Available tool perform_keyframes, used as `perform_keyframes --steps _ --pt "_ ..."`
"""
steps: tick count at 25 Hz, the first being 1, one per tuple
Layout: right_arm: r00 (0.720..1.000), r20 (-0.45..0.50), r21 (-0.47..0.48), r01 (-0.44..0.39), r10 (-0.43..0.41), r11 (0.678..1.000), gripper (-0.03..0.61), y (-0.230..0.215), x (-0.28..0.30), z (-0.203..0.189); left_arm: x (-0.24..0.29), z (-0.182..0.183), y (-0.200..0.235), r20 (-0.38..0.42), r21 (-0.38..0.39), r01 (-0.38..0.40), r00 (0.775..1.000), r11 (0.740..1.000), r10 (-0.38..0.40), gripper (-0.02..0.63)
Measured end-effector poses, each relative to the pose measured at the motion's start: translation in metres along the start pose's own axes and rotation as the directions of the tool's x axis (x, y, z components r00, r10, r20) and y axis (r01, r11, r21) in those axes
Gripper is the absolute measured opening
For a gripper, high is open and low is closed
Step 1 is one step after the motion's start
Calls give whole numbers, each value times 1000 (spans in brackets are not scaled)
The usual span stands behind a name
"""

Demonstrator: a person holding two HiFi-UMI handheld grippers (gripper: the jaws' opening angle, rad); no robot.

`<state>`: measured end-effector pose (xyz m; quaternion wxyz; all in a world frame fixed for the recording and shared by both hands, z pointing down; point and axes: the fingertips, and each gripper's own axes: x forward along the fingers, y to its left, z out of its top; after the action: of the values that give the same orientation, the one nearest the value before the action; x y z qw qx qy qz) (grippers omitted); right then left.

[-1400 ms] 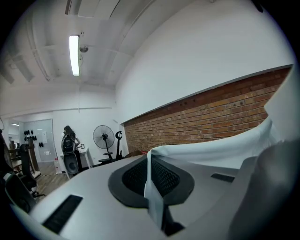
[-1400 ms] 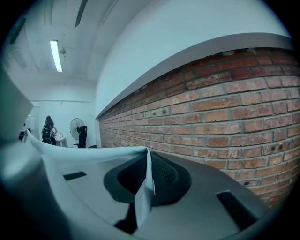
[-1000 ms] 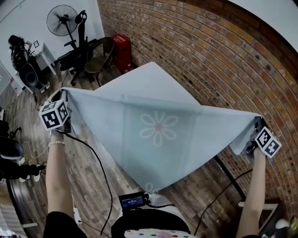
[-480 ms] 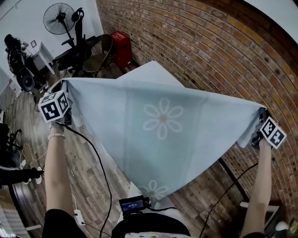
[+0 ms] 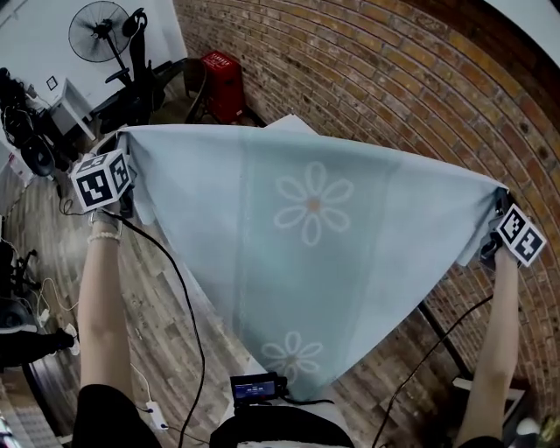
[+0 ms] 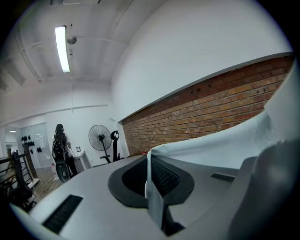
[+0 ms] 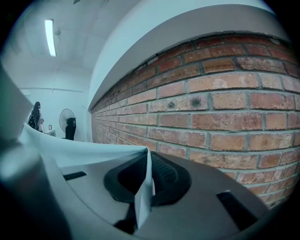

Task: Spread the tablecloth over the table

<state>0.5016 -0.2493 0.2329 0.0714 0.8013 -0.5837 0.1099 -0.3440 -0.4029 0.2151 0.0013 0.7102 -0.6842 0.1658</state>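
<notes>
Your left hand-held gripper (image 5: pixel 123 140) is clenched on one corner of the tablecloth (image 5: pixel 306 262). In the left gripper view the jaws are pressed together, with a thin fold of the pale blue fabric (image 6: pixel 154 197) pinched between the pads. Your right hand-held gripper (image 5: pixel 500 199) grasps the opposite corner the same way: in the right gripper view its jaws are closed on a narrow pleat of cloth (image 7: pixel 143 190).

Both arms are spread wide, left and right, and the tablecloth is pulled into a straight top edge between the two hand-held grippers. From that edge it hangs in the air as a broad sheet that narrows to a point near your body. One white flower print (image 5: pixel 313 203) sits in the upper middle of the cloth and a second (image 5: pixel 291 357) lies close to the near tip.

The cloth hides almost all of the surface (image 5: pixel 284 123); only a pale far corner shows just past the top edge. The brick wall (image 5: pixel 394 79) runs along the right side, close to your right hand-held gripper. On the far left stand a fan (image 5: pixel 98 19) and a red cabinet (image 5: pixel 221 80) on the wooden floor (image 5: pixel 166 306). A cable (image 5: pixel 179 284) trails from the left hand-held gripper toward you.
</notes>
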Motion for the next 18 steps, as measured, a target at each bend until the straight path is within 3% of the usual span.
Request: perform_keyframes --steps 9,18 --pt "993 -104 -87 52 -61 995 35 13 51 -45 77 -59 -23 -115 44 65 992 997 -59 14" --pt "966 -219 -172 99 -136 980 35 18 96 -119 134 -131 -58 -252 99 145 961 985 -116 14"
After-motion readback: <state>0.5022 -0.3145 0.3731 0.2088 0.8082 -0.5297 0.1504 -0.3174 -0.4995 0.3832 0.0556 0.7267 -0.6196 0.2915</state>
